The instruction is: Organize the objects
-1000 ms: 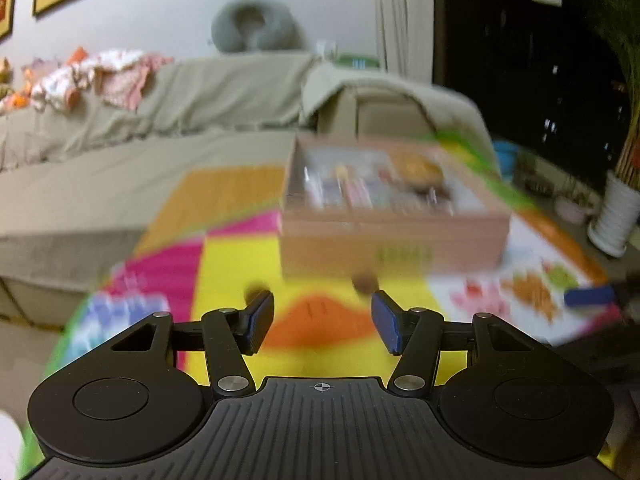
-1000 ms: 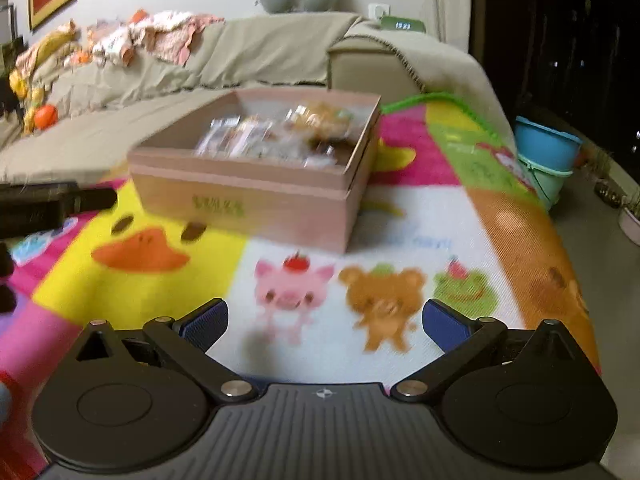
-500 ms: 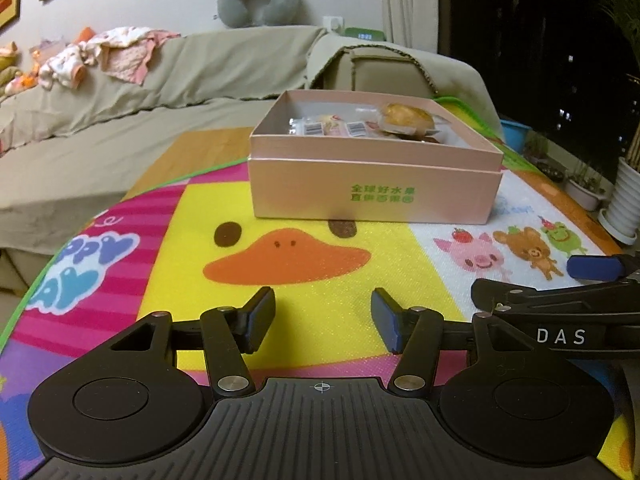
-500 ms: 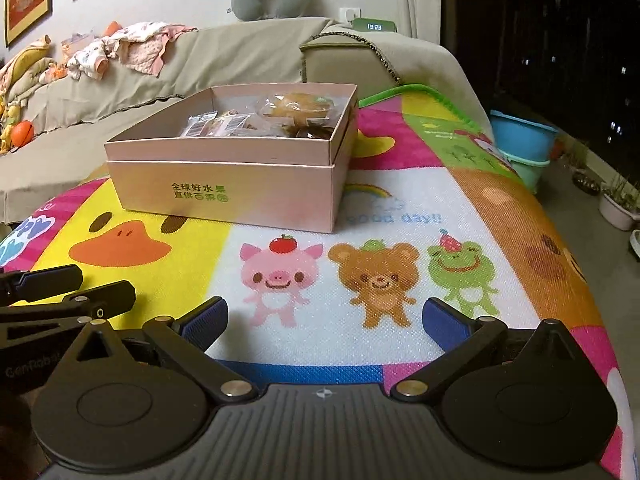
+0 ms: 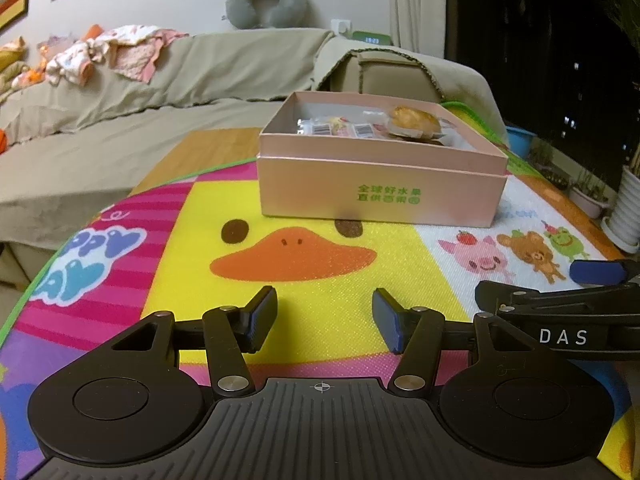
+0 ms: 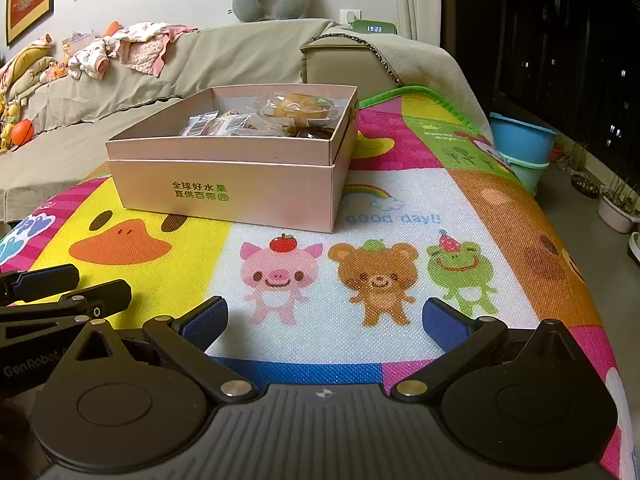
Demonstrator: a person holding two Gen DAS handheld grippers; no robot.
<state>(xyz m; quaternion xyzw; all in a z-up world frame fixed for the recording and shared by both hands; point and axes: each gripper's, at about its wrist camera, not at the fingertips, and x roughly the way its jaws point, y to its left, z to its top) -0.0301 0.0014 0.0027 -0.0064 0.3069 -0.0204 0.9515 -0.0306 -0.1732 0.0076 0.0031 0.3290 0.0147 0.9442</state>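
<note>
A pink open box point(image 5: 380, 196) with green lettering stands on a colourful cartoon mat point(image 5: 304, 280). It holds several wrapped snacks and a wrapped bun point(image 5: 414, 120). The box point(image 6: 224, 192) and bun point(image 6: 300, 110) also show in the right wrist view. My left gripper point(image 5: 325, 318) is open and empty, low over the yellow duck picture, short of the box. My right gripper point(image 6: 325, 322) is wide open and empty over the pig and bear pictures. Each gripper shows at the edge of the other's view.
A covered beige sofa point(image 5: 120, 92) with a pile of clothes point(image 5: 108, 54) stands behind and to the left. A grey neck pillow point(image 5: 266, 2) sits on its back. Blue buckets point(image 6: 522, 148) and plant pots point(image 6: 618, 204) are on the floor at right.
Both views have steadied and drawn slightly nearer to the box. The left jaws stand a little wider. The right jaws are unchanged.
</note>
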